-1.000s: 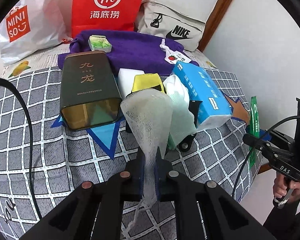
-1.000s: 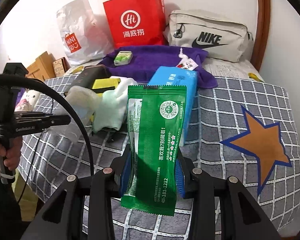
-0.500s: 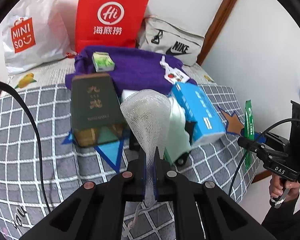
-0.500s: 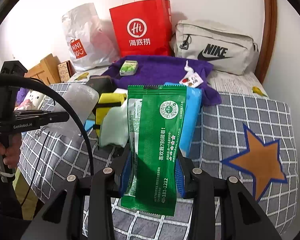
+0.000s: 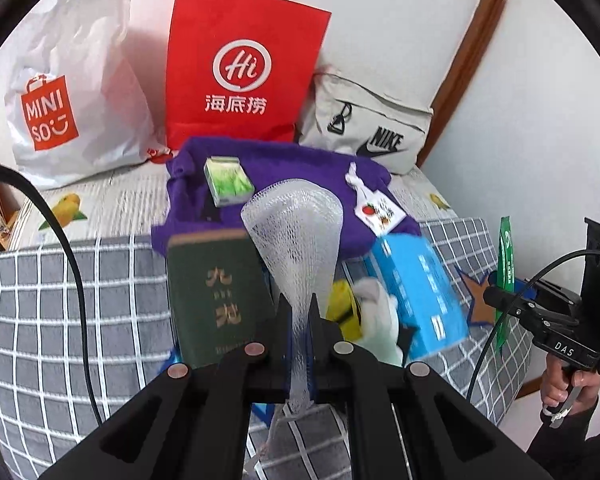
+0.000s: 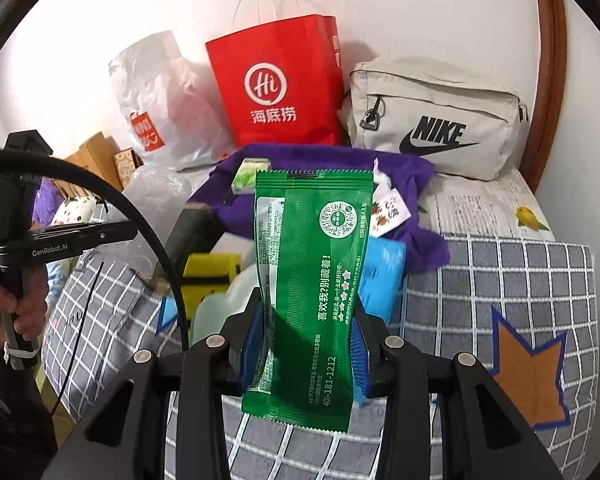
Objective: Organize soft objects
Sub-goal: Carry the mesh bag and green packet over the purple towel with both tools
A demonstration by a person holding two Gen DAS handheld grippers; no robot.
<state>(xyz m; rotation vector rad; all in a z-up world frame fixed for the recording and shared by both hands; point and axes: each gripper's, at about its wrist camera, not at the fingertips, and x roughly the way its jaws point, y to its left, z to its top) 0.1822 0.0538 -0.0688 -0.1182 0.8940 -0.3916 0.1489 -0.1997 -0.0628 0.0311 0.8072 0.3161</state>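
Left gripper (image 5: 300,320) is clamped on the narrow lower end of a white foam net sleeve (image 5: 296,232), which fans upward and hides part of the purple towel (image 5: 284,172) behind it. Sleeve tail hangs below the jaws, blurred. Right gripper (image 6: 306,328) is clamped on a green sachet (image 6: 312,272), held upright, pinched at its lower half; the sachet blocks most of the pile behind it.

Landmark is the purple towel on the bed (image 5: 60,280). In front of the towel sit a dark green tin (image 5: 216,284), a blue tissue pack (image 5: 420,292), a yellow thing (image 6: 210,272) and a pale green-white soft item (image 5: 380,320), all motion-blurred and partly hidden by the grippers. On the towel lie a small green-white box (image 5: 228,180) and a paper tag (image 5: 380,210). Behind the towel stand a red paper bag (image 5: 240,72), a white plastic bag (image 5: 68,92) and a beige pouch (image 6: 436,120). In the left view the green sachet is seen edge-on, right of the towel.
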